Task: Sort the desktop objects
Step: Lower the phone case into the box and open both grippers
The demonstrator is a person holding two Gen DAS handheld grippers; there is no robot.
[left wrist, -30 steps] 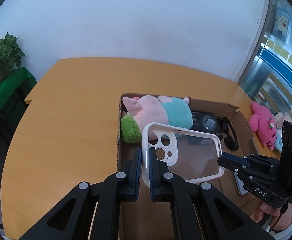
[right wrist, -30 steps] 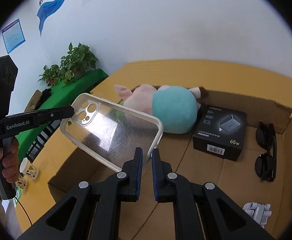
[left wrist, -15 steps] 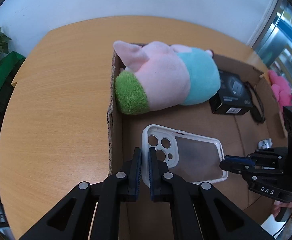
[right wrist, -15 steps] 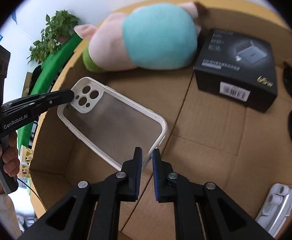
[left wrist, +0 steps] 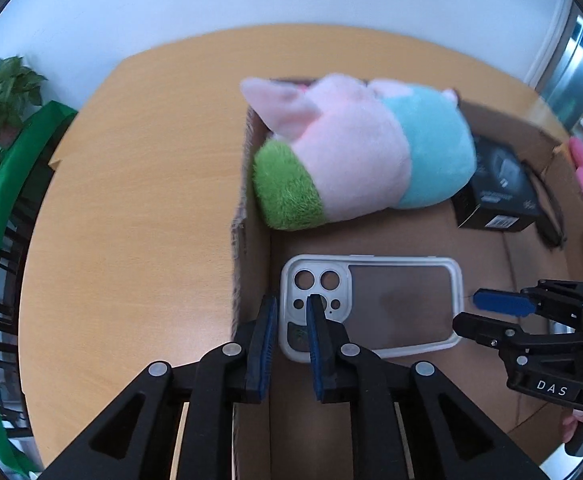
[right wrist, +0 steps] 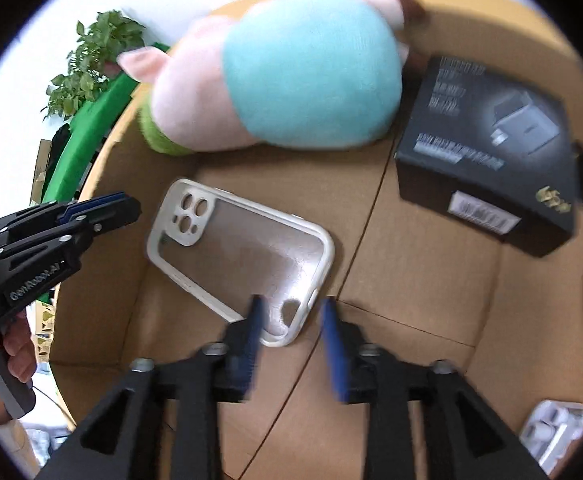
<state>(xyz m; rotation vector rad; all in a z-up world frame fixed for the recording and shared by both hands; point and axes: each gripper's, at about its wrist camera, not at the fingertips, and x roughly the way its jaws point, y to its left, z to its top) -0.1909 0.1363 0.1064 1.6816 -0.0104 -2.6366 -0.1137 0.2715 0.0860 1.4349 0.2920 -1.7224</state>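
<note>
Phone case laid flat in the cardboard box

Phone case (left wrist: 371, 304) is seen lying on the floor of the cardboard box (left wrist: 491, 128), in front of the plush toy (left wrist: 355, 152) and to the side of the black charger box (right wrist: 487, 152). The left tool (left wrist: 291, 312) is parted slightly, its jaws straddling the camera-cutout end of the case, so that no grip appears to be held. The right tool (right wrist: 291, 312) is spread wide around the opposite corner, and that end is likewise released.

The step in hand is judged to be the release and withdrawal. It is best done by lifting both tools straight up and back along their own fingers, so that the thin rim is not caught and the case is not dragged across the box floor. The left jaws should be opened a little further first, since the rim sits closely between them. Sideways motion toward the plush toy is to be avoided. Sunglasses (left wrist: 551, 216) are visible by the far wall and need not be disturbed.
</note>
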